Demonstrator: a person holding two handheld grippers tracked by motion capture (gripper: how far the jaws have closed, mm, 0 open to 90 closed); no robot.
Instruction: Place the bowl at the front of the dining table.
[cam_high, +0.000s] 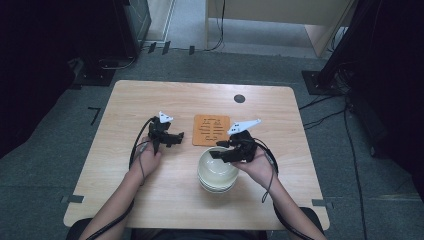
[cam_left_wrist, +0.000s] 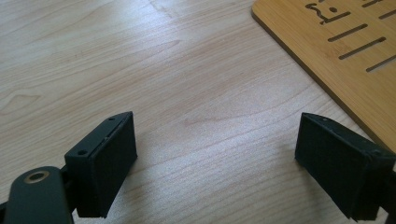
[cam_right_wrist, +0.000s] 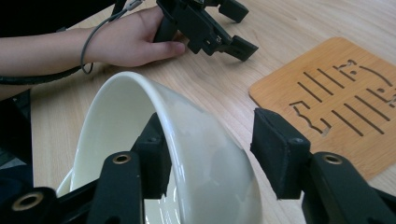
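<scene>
A pale wooden surface (cam_high: 150, 190) stands on grey carpet, with stacked white bowls (cam_high: 217, 172) at about 5 o'clock from its centre and an orange trivet (cam_high: 211, 130) just beyond them at 12 o'clock. The right gripper (cam_right_wrist: 210, 154) straddles the top bowl's rim, one jaw inside and one outside with a gap, not yet clamped. The left gripper (cam_left_wrist: 215, 154), at 9 o'clock from the trivet, has its jaws wide apart over bare wood.

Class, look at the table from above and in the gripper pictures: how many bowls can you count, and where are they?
At least 3, nested in one stack of bowls near the table's front edge, in front of the wooden mat. The right gripper straddles the top bowl's wall. Rims overlap, so more may be hidden.
</scene>
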